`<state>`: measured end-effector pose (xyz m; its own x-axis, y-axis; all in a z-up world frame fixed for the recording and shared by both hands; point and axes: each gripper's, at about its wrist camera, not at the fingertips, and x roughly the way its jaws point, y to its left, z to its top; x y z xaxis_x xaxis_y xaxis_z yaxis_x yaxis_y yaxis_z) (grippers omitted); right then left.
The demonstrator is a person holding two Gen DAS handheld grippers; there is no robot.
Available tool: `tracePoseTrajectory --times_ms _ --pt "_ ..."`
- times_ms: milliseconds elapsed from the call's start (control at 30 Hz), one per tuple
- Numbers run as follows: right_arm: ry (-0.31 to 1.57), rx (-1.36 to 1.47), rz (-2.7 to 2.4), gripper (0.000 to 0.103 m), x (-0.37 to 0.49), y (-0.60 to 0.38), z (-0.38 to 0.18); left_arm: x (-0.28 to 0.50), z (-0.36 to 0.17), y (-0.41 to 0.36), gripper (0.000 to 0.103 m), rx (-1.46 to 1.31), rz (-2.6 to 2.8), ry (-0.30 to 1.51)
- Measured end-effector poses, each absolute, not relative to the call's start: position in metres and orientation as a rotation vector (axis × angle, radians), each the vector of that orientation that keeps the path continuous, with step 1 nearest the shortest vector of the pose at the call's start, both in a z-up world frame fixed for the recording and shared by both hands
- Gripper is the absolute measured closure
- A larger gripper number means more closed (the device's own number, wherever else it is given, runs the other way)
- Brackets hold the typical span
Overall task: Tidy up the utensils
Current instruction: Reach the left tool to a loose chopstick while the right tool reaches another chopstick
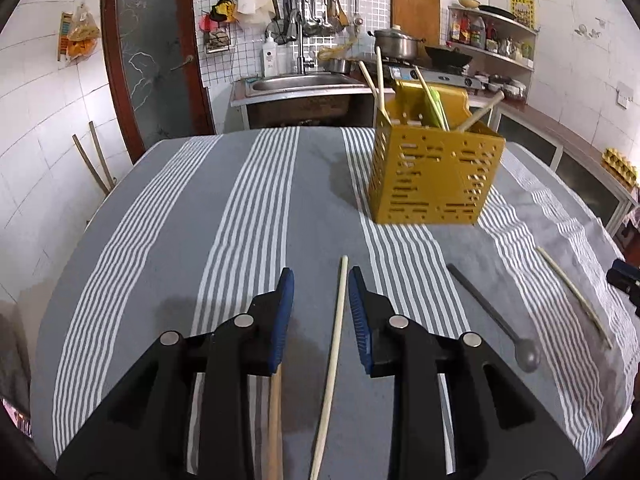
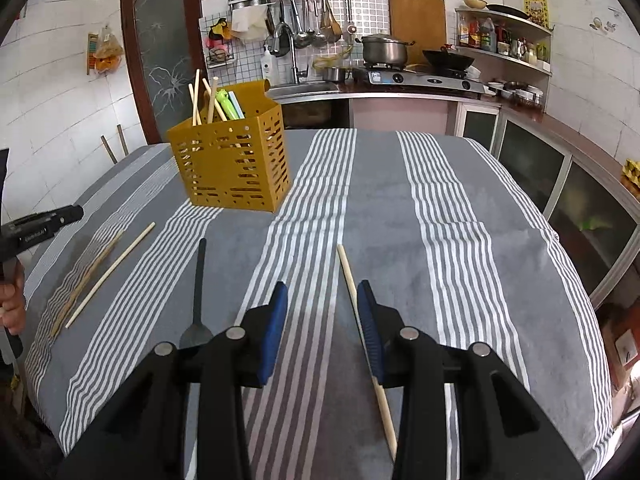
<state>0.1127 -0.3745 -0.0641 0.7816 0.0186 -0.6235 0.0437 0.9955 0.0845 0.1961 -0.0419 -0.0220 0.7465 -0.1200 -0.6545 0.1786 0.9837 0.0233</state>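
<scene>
On the striped cloth of the bench (image 1: 256,208), several loose utensils are lying in a row, and both pairs of tongs are hovering low over them with nothing gripped. Farthest left, a wooden-handled piece (image 1: 275,420) is lying partly under the left tongs (image 1: 320,280), too hidden to name. Those tongs are standing spread, and a pale chopstick (image 1: 334,360) is running lengthwise through the gap, nearer the right pad and, as far as I can tell, not yet pinched. Next along, a dark spoon (image 1: 490,316) is resting with its bowl toward the near edge, and beyond it another pale chopstick (image 2: 347,276) is lying beside the right tongs (image 2: 322,292), which are also spread; it is passing just beside, or under, the right-hand pad, more than between the two. Behind it all, the yellow slotted holder (image 1: 434,176) is standing upright toward the back of the bench, already carrying a few chopsticks and a green-handled piece. I judge the step to be the pick-up of a loose chopstick for the holder. The next move is calling for lining the pads up across the thin stick, closing squarely on it, then lifting and tipping it upright over the holder's open top.
</scene>
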Motion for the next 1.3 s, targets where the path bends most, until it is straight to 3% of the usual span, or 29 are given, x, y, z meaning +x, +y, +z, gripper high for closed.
tracePoseTrajectory --times_ms 600,767,1300 --pt "0.735 0.055 0.002 0.067 0.145 -0.378 -0.076 0.205 -0.051 -0.052 0.075 0.122 -0.172 0.78" --pt "0.805 0.03 -0.007 0.067 0.17 -0.379 -0.092 0.22 -0.063 -0.055 0.069 0.119 -0.202 0.818" --pt "0.924 -0.03 -0.01 0.067 0.232 -0.374 -0.115 0.276 -0.086 -0.077 0.067 0.194 -0.252 0.92"
